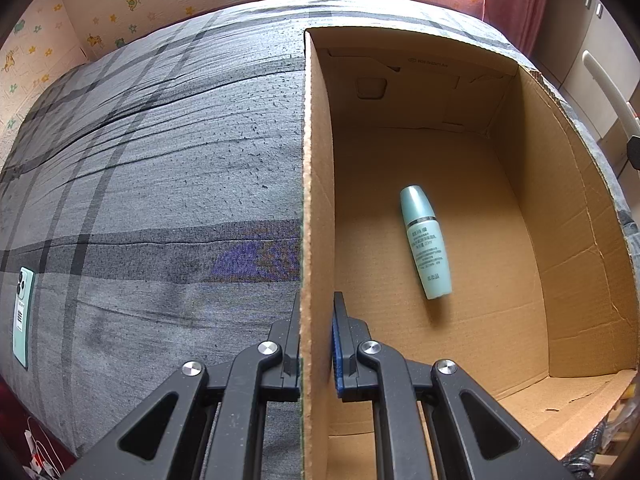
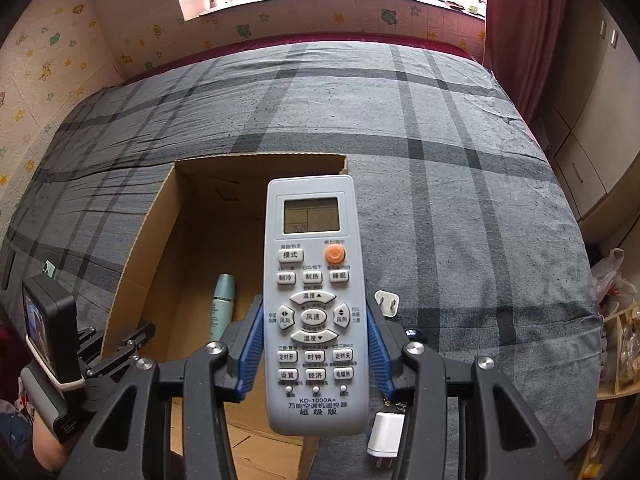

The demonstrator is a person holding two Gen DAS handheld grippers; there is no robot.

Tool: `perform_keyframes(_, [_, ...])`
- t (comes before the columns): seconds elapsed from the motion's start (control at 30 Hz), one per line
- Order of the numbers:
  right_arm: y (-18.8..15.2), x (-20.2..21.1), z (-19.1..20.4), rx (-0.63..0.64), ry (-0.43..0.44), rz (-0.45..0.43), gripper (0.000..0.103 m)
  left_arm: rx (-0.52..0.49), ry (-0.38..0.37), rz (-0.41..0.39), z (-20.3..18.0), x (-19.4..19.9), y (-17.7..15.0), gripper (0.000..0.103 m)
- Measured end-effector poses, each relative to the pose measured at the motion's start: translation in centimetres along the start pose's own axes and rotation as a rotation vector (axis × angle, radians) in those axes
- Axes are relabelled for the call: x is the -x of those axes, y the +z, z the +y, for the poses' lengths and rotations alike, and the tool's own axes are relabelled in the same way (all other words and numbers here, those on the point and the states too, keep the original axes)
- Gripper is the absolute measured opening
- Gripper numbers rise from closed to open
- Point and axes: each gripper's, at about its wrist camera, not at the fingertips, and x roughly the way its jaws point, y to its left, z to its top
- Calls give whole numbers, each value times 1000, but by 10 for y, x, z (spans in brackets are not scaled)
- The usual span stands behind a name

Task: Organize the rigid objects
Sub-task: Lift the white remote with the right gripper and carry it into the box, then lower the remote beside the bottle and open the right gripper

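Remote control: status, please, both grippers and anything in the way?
Left gripper shut on cardboard box wall. Right gripper shut on remote control, held above the box. Bottle already inside. Nothing in the way.

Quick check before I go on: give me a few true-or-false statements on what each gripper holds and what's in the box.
1. The right gripper holds a white air-conditioner remote control. True.
2. The left gripper is shut on the brown cardboard box wall. True.
3. The box holds two bottles. False: only one pale green plastic bottle shows.
4. The bottle stands upright. False: it lies flat.
5. Two white plug adapters lie inside the box. False: they lie on the grey plaid bedcover.
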Motion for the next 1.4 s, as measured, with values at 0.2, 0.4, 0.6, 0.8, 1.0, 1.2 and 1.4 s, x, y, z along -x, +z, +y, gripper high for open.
perform_keyframes(0.2, [-1, -13, 25, 31, 54, 32, 50, 2, -1, 0, 1, 0, 0, 11])
perform_keyframes(0.4, [-7, -38, 47, 63, 84, 91, 50, 1, -1, 0, 1, -1, 0, 11])
perform_keyframes(0.6, [-14, -68, 62, 84, 83, 161, 50, 2, -2, 0, 1, -1, 0, 11])
perform_keyframes(0.8, [-21, -99, 70, 88, 68, 240, 50, 2, -5, 0, 1, -1, 0, 11])
perform_keyframes(1.0, [-25, -122, 75, 91, 31, 309, 50, -2, -4, -1, 1, -2, 0, 11])
perform_keyframes(1.2, [-26, -145, 75, 75, 23, 393, 50, -4, -3, -1, 1, -3, 0, 11])
perform_keyframes(1.4, [-24, -154, 74, 69, 22, 444, 50, -4, -3, -1, 1, -2, 0, 11])
